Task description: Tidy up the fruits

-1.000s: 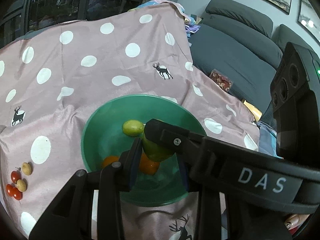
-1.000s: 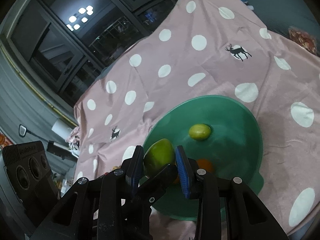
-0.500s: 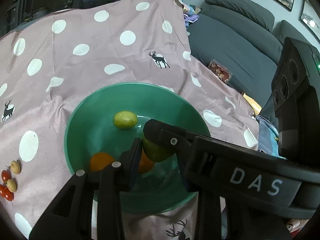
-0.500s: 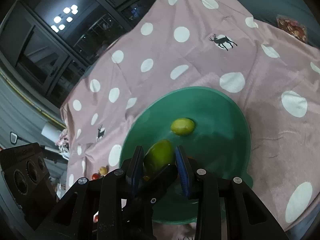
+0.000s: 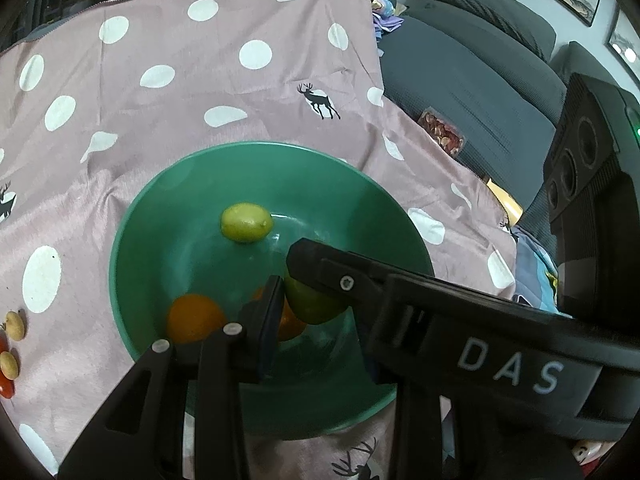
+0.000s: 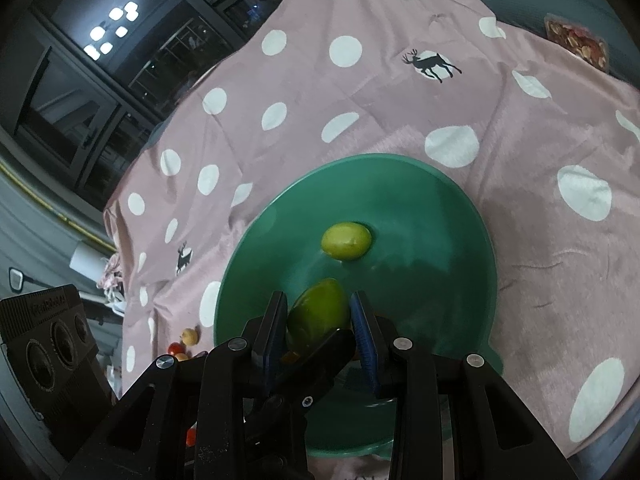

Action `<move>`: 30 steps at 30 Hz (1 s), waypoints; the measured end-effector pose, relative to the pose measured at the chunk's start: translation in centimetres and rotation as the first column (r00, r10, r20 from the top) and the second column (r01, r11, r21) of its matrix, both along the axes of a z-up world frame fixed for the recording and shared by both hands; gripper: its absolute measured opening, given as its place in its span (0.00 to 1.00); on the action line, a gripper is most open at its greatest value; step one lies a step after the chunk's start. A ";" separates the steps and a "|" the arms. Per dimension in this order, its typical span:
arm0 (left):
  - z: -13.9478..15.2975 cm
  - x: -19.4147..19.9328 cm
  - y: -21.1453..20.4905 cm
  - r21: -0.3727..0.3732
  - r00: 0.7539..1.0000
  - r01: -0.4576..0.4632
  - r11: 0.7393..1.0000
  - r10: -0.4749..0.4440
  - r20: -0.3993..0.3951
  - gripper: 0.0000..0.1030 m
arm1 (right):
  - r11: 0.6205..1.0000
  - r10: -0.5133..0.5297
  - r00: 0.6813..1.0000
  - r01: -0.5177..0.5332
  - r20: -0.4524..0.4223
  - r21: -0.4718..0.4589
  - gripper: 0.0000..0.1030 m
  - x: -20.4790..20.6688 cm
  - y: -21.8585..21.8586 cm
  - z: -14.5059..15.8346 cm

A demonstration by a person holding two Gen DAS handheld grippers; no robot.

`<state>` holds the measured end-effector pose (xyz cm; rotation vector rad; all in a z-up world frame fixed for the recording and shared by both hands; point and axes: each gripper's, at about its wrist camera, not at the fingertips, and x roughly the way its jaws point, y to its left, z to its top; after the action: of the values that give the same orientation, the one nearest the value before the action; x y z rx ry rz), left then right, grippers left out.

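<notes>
A green bowl (image 5: pixel 132 232) (image 6: pixel 460 216) sits on a pink polka-dot cloth. In it lie a yellow-green lemon (image 5: pixel 246 223) (image 6: pixel 346 241) and oranges (image 5: pixel 195 320). Both grippers reach over the bowl and cross each other. A green mango (image 6: pixel 318 314) (image 5: pixel 314 306) sits between the blue pads of my right gripper (image 6: pixel 320 320), which is shut on it. The right gripper's arm crosses the left wrist view and hides the right finger of my left gripper (image 5: pixel 312 308). The left pad (image 5: pixel 272 312) stands beside the mango; I cannot tell whether it touches.
Small red tomatoes and tan fruits (image 5: pixel 10 344) (image 6: pixel 188 338) lie on the cloth left of the bowl. A grey sofa (image 5: pixel 472 80) with a snack packet (image 5: pixel 442 134) stands to the right. Dark windows are behind the table.
Both grippers have moved forward and down over the bowl with the mango. The bowl looks larger and closer.
</notes>
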<state>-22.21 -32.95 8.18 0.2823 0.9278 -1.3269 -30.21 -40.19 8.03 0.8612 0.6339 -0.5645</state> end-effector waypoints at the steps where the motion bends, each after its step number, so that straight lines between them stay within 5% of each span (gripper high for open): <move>1: 0.0 0.0 -0.1 0.001 1.000 0.000 1.000 0.000 -0.001 0.33 | 1.000 0.000 1.000 0.000 -0.003 0.000 0.35 0.0 0.0 0.0; 30: -0.8 0.3 -0.5 0.013 1.000 0.002 1.000 -0.001 -0.028 0.33 | 1.000 -0.009 0.998 0.007 -0.058 -0.026 0.35 0.6 0.3 -0.4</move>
<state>-21.88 -33.41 7.38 0.2754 0.9600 -1.3295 -29.62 -39.86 7.67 0.8255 0.6753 -0.6058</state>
